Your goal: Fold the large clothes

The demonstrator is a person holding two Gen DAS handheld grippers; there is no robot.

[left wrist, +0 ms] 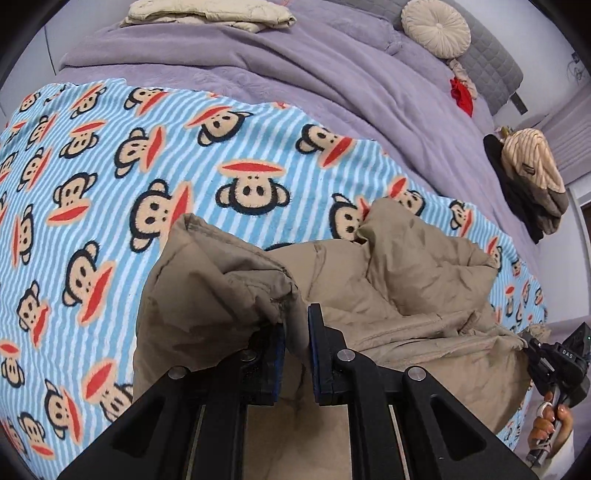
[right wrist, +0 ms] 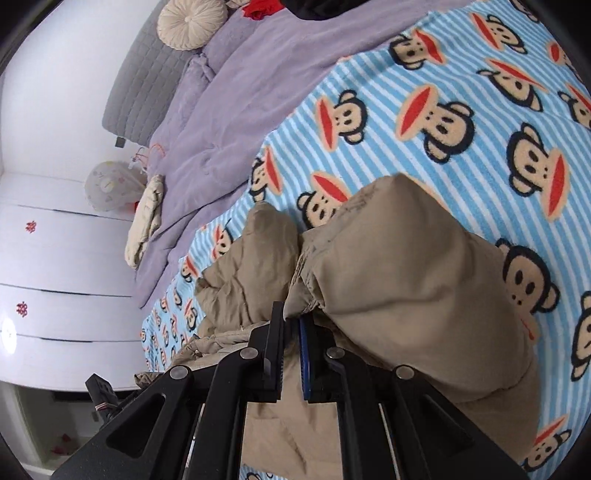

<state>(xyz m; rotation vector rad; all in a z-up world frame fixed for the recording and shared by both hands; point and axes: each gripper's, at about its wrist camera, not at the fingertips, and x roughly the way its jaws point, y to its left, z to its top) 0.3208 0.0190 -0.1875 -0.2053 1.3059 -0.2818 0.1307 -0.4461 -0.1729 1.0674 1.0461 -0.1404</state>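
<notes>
Jacket (left wrist: 369, 295), tan and puffy, lies bunched on the monkey-print blanket (left wrist: 92, 184) near the bed edge. Left wrist view: left gripper (left wrist: 296, 325) has its jaws nearly together with a fold of jacket fabric pinched between them. Right gripper (left wrist: 554, 362) shows at far right edge, clamped on the jacket's other corner, held by a hand (left wrist: 546, 428). Beyond: purple duvet (left wrist: 295, 66), round cream cushion (left wrist: 436, 27), folded beige pile (left wrist: 207, 13).

Right wrist view: right gripper (right wrist: 292, 321) jaws narrow, jacket (right wrist: 406, 277) fabric caught between them, a puffed section draped over its right finger. Blanket (right wrist: 406, 129) underneath, duvet (right wrist: 229, 92) left, cushion (right wrist: 192, 22) up top.
</notes>
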